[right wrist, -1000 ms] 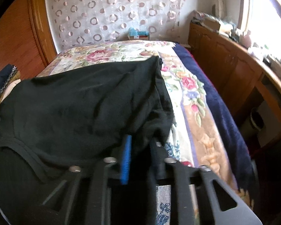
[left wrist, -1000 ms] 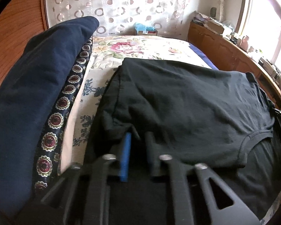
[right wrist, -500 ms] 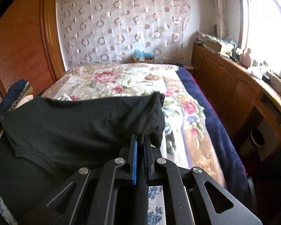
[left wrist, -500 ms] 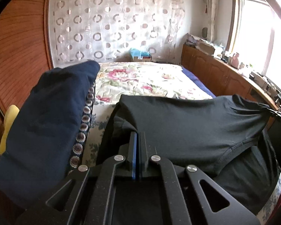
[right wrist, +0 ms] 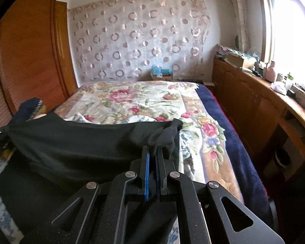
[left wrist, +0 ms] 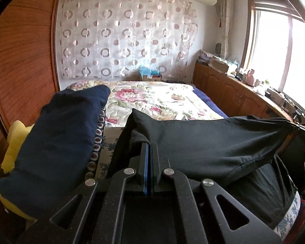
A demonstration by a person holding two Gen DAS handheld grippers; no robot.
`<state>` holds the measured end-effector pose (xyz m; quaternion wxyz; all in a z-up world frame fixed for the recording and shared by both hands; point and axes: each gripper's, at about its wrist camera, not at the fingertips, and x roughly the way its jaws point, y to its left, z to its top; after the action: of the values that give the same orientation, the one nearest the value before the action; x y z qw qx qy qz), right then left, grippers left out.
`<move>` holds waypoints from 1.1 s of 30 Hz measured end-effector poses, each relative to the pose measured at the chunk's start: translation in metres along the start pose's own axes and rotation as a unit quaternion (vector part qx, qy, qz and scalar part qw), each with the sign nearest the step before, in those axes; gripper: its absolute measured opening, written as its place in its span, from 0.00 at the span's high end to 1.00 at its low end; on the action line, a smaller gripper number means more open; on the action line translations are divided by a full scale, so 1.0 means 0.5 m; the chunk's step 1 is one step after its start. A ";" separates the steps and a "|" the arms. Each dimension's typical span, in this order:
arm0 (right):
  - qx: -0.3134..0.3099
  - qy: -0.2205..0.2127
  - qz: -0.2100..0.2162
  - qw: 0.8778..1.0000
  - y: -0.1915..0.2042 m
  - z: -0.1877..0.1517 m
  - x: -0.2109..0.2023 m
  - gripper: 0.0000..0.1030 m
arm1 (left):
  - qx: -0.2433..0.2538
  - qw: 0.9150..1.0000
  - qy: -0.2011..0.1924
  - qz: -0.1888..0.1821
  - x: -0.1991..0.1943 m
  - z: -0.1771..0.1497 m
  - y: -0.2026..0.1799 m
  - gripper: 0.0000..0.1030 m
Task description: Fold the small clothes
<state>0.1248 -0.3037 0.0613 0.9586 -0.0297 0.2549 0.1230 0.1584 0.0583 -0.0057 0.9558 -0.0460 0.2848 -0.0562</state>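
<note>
Fingers of the left gripper (left wrist: pixel 149 148) are pinched fully together on one corner of the black cotton T-shirt (left wrist: pixel 203 142), and the right gripper (right wrist: pixel 153 154) is clamped the same way on the opposite corner, a bunched sleeve poking out past its tips. Between them the shirt's top edge hangs taut, its long axis running straight from one gripper to the other, lifted above the floral bedspread (right wrist: pixel 132 99) while the rest of the cloth drapes down toward the person. Each hand has its own end; the likely fold carries this edge forward over the bed, both hands level
</note>
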 end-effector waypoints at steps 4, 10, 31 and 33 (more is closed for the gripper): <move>-0.002 -0.007 0.011 1.000 -0.006 -0.028 -0.047 0.96 | 0.000 1.000 -0.017 0.001 -0.049 -0.008 0.004 0.98; -0.009 -0.002 0.019 1.000 -0.018 -0.077 -0.098 0.96 | 0.004 1.000 -0.022 0.004 -0.105 -0.045 0.009 0.98; 0.002 0.096 0.039 0.995 -0.033 -0.205 -0.097 0.96 | 0.003 0.998 0.056 0.024 -0.106 -0.199 0.022 0.98; 0.008 0.104 0.036 0.994 -0.033 -0.206 -0.088 0.96 | 0.001 0.998 0.059 0.025 -0.104 -0.206 0.021 0.98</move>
<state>0.0424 -0.3415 -0.0067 0.9221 -0.0253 0.3552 0.1511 0.0596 0.0696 -0.0647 0.9385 -0.0348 0.3419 -0.0346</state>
